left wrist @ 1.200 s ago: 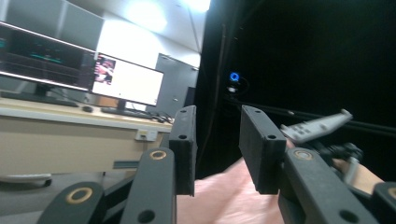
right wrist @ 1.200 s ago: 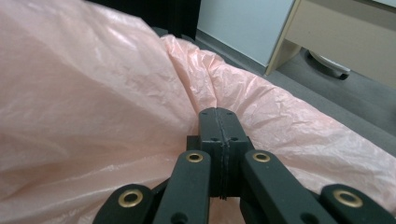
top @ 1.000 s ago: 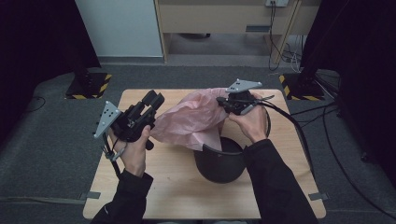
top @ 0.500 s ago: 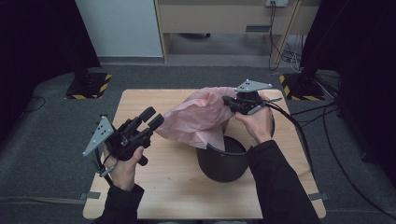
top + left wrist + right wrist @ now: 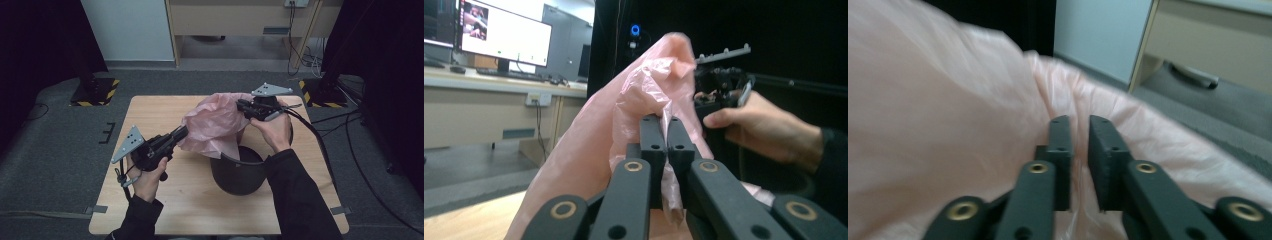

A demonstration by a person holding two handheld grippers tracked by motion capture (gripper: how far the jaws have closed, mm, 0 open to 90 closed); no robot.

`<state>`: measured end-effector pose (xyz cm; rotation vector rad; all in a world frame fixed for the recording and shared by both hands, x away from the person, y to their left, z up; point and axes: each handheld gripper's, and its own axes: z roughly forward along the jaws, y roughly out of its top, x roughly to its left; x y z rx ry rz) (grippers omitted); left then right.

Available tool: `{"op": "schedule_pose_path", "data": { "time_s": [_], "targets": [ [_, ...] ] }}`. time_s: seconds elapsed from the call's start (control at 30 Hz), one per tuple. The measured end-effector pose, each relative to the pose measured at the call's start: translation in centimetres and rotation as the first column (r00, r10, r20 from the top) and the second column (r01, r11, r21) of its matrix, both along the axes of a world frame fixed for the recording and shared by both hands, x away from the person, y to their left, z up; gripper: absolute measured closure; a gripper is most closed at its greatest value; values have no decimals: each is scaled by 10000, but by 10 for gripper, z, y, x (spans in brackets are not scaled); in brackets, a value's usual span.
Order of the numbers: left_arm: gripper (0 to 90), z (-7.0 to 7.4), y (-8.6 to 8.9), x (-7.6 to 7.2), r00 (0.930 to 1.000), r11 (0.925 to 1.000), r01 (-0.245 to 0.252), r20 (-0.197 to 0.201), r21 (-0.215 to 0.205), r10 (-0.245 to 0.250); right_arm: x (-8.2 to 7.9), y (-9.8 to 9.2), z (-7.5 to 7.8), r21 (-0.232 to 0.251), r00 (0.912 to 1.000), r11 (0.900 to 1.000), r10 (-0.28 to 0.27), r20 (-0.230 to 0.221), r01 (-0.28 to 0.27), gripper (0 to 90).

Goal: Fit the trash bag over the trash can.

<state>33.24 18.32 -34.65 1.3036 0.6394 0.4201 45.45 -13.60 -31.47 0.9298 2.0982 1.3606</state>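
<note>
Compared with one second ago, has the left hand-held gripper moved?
Yes. The left hand-held gripper has moved toward the table's near edge, and its jaws have just closed on the pink bag.

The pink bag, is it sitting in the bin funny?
Yes. The pink bag is bunched up and leaning out over the left rim of the black bin, not spread around it. The left gripper pinches a fold.

A round black plastic bin (image 5: 236, 175) stands on the light wooden table (image 5: 150, 210), right of centre. A thin pink plastic bag (image 5: 212, 125) rises from its far-left rim.
</note>
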Motion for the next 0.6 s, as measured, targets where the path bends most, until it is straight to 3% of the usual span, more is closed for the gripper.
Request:
{"op": "schedule_pose_path", "data": {
  "time_s": [0.13, 0.33, 0.43, 0.6],
  "targets": [
    [897, 11, -12, -2, 9995, 9996, 175, 278, -228, -168, -3, -9, 11, 1071, 9984, 9942, -169, 537, 110, 615],
    [896, 16, -36, 2, 9984, 9992, 410, 379, 4, -410, -13, -25, 30, 2718, 9861, 9623, -582, 1553, 140, 507],
    [897, 16, -47, 6, 9986, 9988, 420, 297, 265, -428, -17, -30, 36, 3269, 9811, 9449, -450, 1884, -194, 458],
    [896, 18, -57, 10, 9988, 9979, 452, 189, 460, -462, -24, -30, 38, 3847, 9735, 9152, 328, 2262, -1203, 399]
  ]
}}
